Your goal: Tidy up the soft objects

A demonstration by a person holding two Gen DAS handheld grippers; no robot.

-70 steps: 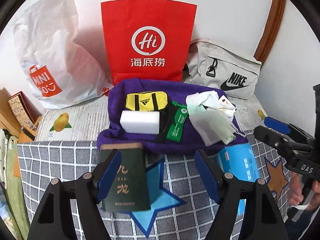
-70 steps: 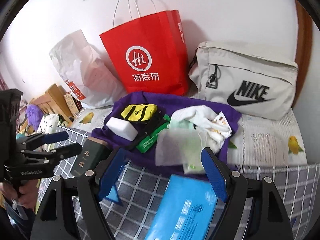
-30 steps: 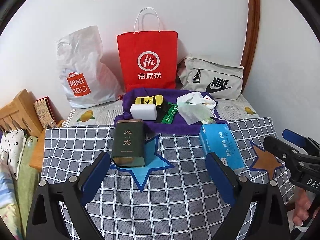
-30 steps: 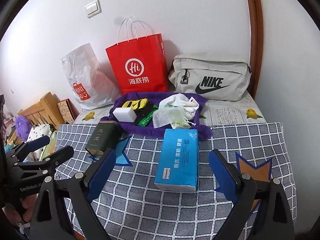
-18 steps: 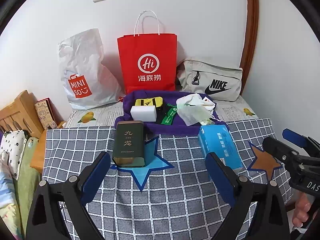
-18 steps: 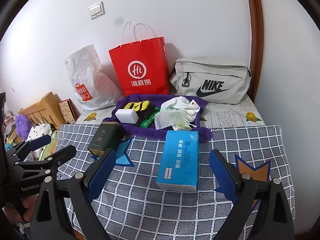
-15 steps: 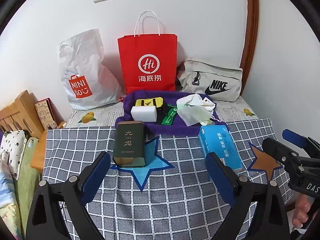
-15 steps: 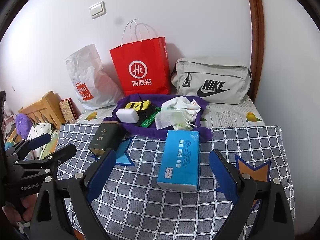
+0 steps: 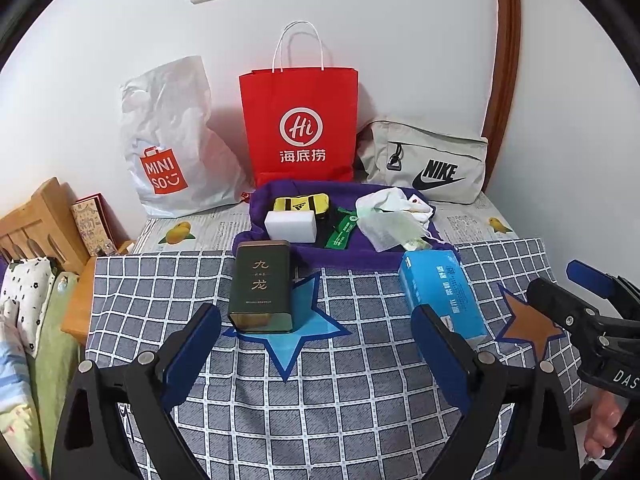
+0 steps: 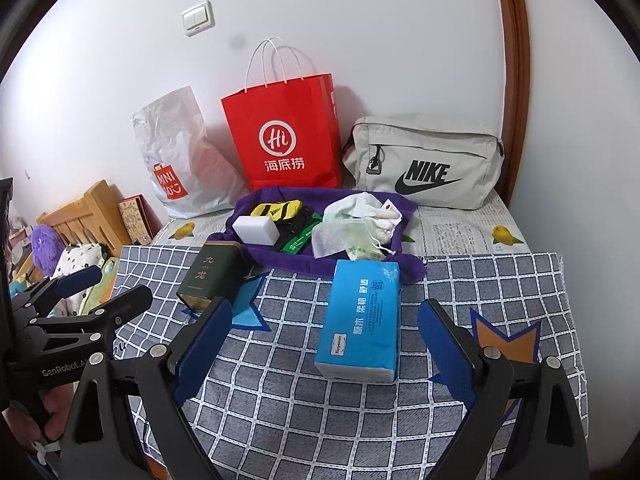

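The soft objects are lying grouped on a purple towel point(image 9: 360, 258) at the 12 o'clock position of the checked cloth point(image 9: 320, 400). The towel is carrying a white sponge block point(image 9: 291, 227), a yellow pouch point(image 9: 301, 203), a green packet point(image 9: 340, 234) and a bundle of white mesh bags point(image 9: 390, 218). This grouping is probably serving as the collection zone, since it is keeping the loose items together and off the patterned cloth.

Two boxed items are resting nearer the operator: a dark green tin point(image 9: 262, 286) at 11 o'clock, touching the towel's front edge, and a blue tissue pack point(image 10: 362, 316) at 1 o'clock, its far end just overlapping the towel.

Three bags are standing against the wall beyond the towel: a white plastic bag point(image 9: 172, 148), a red paper bag point(image 9: 298, 128) and a grey pouch bag point(image 10: 424, 164).

The left gripper point(image 9: 316, 354) is hovering over the cloth with its jaws spread wide, holding and touching nothing. The right gripper point(image 10: 326, 354) is likewise fully spread and empty, framing the tissue pack without contacting it.
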